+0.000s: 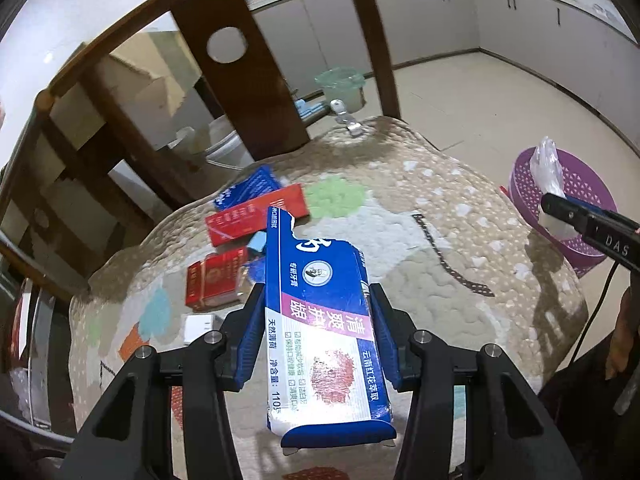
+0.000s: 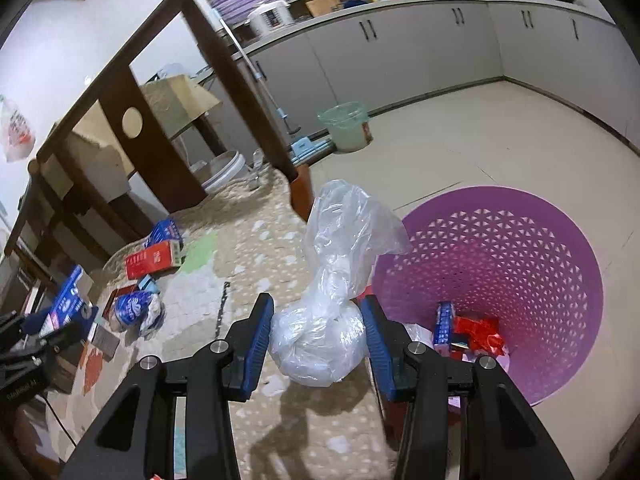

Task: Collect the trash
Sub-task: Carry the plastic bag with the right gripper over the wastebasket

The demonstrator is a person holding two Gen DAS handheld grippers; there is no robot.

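My left gripper (image 1: 318,300) is shut on a long blue and white toothpaste box (image 1: 320,320) with a torn far end, held above the quilted seat cushion (image 1: 400,208). My right gripper (image 2: 318,312) is shut on a knotted clear plastic bag (image 2: 324,336) of white stuff, beside the rim of the purple perforated basket (image 2: 520,248). That basket (image 1: 580,200) stands on the floor to the right of the cushion. It holds a small blue box (image 2: 445,324) and red wrappers (image 2: 480,332). The right gripper with the bag (image 1: 546,168) shows at the right edge of the left wrist view.
Red boxes (image 1: 256,220), a blue box (image 1: 248,186) and a red pack (image 1: 216,280) lie on the cushion's left side. A blue-printed wad (image 2: 134,310) lies there too. The dark wooden chair back (image 1: 240,60) rises behind. A green-lined bin (image 2: 348,126) stands on the tiled floor.
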